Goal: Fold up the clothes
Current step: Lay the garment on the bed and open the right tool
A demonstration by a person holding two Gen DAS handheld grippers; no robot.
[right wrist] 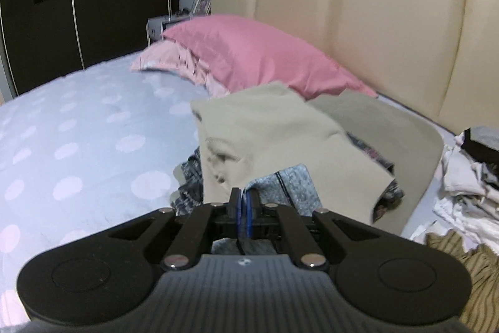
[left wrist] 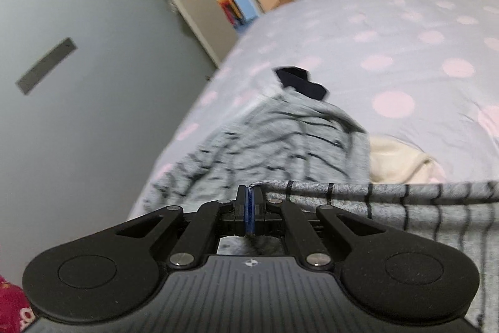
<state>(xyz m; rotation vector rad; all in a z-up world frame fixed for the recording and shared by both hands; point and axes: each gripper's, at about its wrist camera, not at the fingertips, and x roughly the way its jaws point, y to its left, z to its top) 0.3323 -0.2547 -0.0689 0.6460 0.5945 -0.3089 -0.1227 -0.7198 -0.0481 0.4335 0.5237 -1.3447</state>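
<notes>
A grey garment with thin dark stripes point(left wrist: 265, 145) lies spread over the near side of the bed, with a dark cuff point(left wrist: 301, 81) at its far end. My left gripper point(left wrist: 249, 192) is shut on an edge of this garment, and the cloth stretches taut to the right point(left wrist: 389, 202). My right gripper point(right wrist: 242, 197) is shut on another part of the same grey striped garment point(right wrist: 293, 186), lifted above the bed in front of a heap of clothes.
The bed has a pale blue sheet with pink dots point(left wrist: 389, 36). A beige garment point(right wrist: 268, 133) tops a clothes heap, with pink pillows point(right wrist: 249, 58) and a cream headboard point(right wrist: 374, 5) behind. White and striped clothes point(right wrist: 461, 183) lie right. A cream cloth point(left wrist: 396, 158) lies by the garment.
</notes>
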